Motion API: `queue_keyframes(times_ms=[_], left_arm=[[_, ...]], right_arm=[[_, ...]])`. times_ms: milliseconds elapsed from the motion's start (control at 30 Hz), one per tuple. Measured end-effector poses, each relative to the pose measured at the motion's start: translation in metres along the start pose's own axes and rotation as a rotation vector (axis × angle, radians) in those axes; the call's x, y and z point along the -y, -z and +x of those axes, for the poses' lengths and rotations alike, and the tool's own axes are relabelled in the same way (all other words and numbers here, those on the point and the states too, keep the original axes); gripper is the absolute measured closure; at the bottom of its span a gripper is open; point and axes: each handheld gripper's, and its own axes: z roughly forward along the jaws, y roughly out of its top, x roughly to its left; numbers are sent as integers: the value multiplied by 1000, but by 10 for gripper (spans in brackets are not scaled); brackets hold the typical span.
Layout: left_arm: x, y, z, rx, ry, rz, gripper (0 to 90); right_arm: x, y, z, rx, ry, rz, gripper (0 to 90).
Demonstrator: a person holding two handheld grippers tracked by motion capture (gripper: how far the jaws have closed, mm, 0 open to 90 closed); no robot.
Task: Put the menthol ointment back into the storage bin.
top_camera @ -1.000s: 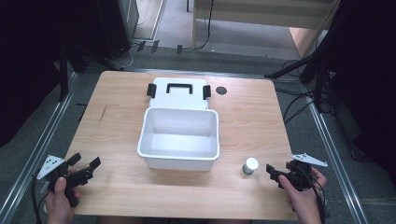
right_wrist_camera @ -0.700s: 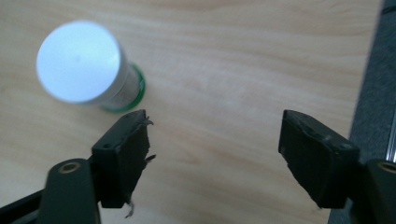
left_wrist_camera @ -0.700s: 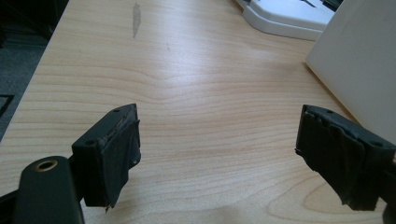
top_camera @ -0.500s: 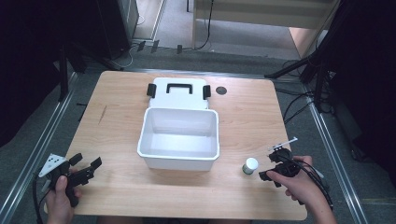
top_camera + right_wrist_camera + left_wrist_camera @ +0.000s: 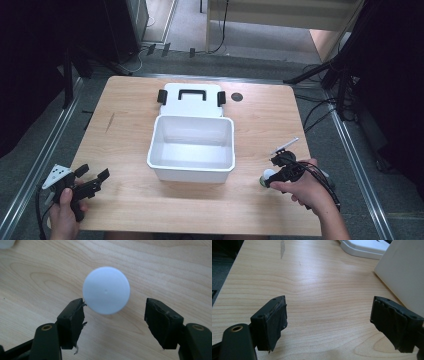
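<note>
Right gripper: held above the small jar, its camera looking straight down on the cap; jaws spread wide, the left one just at the cap's edge, the right one apart from it.
Small white-capped jar: upright on the wooden table, near its front right, just right of the bin.
Left gripper: low at the table's front left corner, jaws wide apart with bare wood between them.
White plastic bin: open, at the table's middle.
Lid: flat behind the bin, touching it, black handle up.
</note>
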Motion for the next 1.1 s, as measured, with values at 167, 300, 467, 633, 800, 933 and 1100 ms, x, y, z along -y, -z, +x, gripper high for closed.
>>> queue_keyframes(times_ms=[167, 300, 467, 633, 800, 933, 1100], left_arm=[[0, -1, 0, 4, 0, 5, 145], [0, -1, 0, 6, -3, 10, 145], [-1, -1, 0, 7, 0, 11, 145], [-1, -1, 0, 8, -1, 11, 145], [-1, -1, 0, 9, -2, 11, 145], [-1, -1, 0, 9, -1, 12, 145], [-1, -1, 0, 10, -1, 12, 145]], right_arm=[[-10, -3, 5, 5, 3, 9, 357], [-15, -7, 7, -21, 8, 22, 470], [-19, -9, 7, -11, 7, 44, 512], [-21, -6, 9, -27, 23, 52, 513], [-24, 2, 11, -30, 37, 51, 514], [-29, 11, 12, -25, 43, 37, 513], [-36, 25, 14, -28, 48, 30, 513]])
